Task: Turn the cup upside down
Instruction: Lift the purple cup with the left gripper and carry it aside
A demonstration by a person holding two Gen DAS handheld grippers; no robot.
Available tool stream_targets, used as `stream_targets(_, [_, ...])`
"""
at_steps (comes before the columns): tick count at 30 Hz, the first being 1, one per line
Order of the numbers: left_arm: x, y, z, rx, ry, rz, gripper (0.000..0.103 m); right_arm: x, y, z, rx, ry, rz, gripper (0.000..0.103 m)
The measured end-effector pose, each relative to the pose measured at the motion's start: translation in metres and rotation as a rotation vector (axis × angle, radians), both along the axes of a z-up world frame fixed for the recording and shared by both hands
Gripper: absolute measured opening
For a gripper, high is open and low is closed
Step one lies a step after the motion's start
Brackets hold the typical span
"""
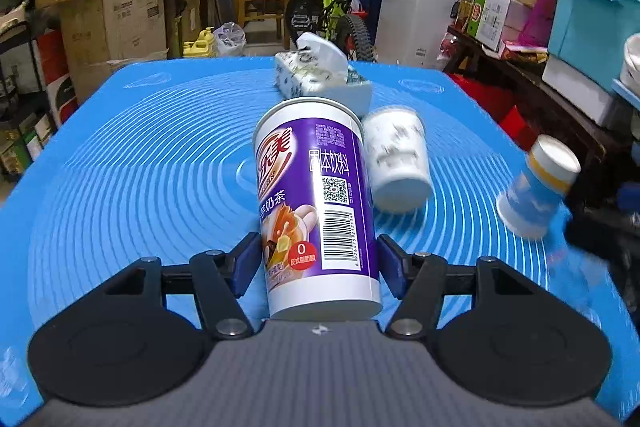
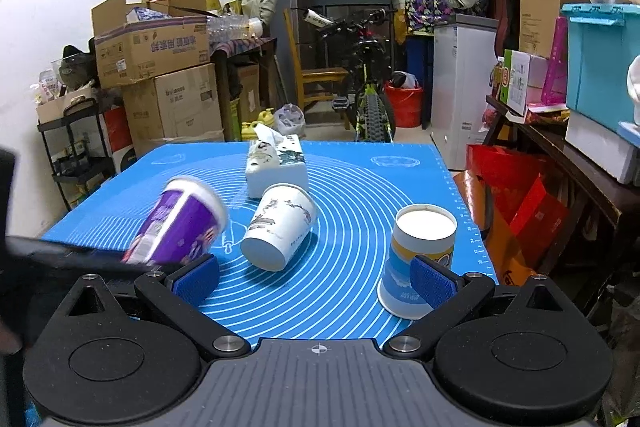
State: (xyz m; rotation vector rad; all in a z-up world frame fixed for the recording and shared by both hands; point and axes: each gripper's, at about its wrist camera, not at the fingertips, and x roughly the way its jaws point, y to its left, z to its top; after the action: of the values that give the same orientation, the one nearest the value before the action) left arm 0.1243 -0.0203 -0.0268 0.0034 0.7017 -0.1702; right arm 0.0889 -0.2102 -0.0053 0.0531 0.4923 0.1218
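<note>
My left gripper (image 1: 318,261) is shut on a purple milk-tea cup (image 1: 316,203), base end up; in the right wrist view this cup (image 2: 180,227) is tilted and blurred above the blue mat (image 2: 360,167). A white cup with ink drawings (image 2: 278,227) lies on its side mid-mat, also in the left wrist view (image 1: 396,163). A blue-and-yellow cup (image 2: 420,259) stands upside down at the right, blurred in the left wrist view (image 1: 536,187). My right gripper (image 2: 314,277) is open, its right finger pad (image 2: 432,285) in front of that cup.
A tissue box (image 2: 276,163) sits at the far middle of the mat, also seen in the left wrist view (image 1: 320,75). Beyond the table are cardboard boxes (image 2: 160,83), a bicycle (image 2: 368,95) and a shelf with a teal bin (image 2: 600,59) at the right.
</note>
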Motion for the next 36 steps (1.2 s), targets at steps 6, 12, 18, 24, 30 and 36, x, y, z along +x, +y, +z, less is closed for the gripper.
stream_targets(6, [-0.036,0.006,-0.005,0.022,0.005,0.007,0.063,-0.017,0.011,0.002,-0.059,0.021,0.045,0.101])
stream_targets(12, [-0.044,0.013,-0.014,0.02,0.027,0.017,0.064,-0.032,0.03,0.004,-0.127,0.039,0.107,0.101])
stream_targets(18, [-0.046,0.013,-0.021,0.024,0.025,0.016,0.065,-0.037,0.045,0.002,-0.2,0.068,0.162,0.101])
stream_targets(24, [-0.052,0.018,-0.02,0.015,0.022,0.042,0.089,-0.041,0.05,0.006,-0.258,0.073,0.215,0.101])
stream_targets(30, [-0.057,0.022,-0.018,0.021,0.028,0.043,0.09,-0.045,0.059,0.012,-0.301,0.068,0.251,0.101])
stream_targets(36, [-0.075,0.038,-0.006,0.008,0.006,0.036,0.091,-0.045,0.08,0.024,-0.45,0.035,0.348,0.101])
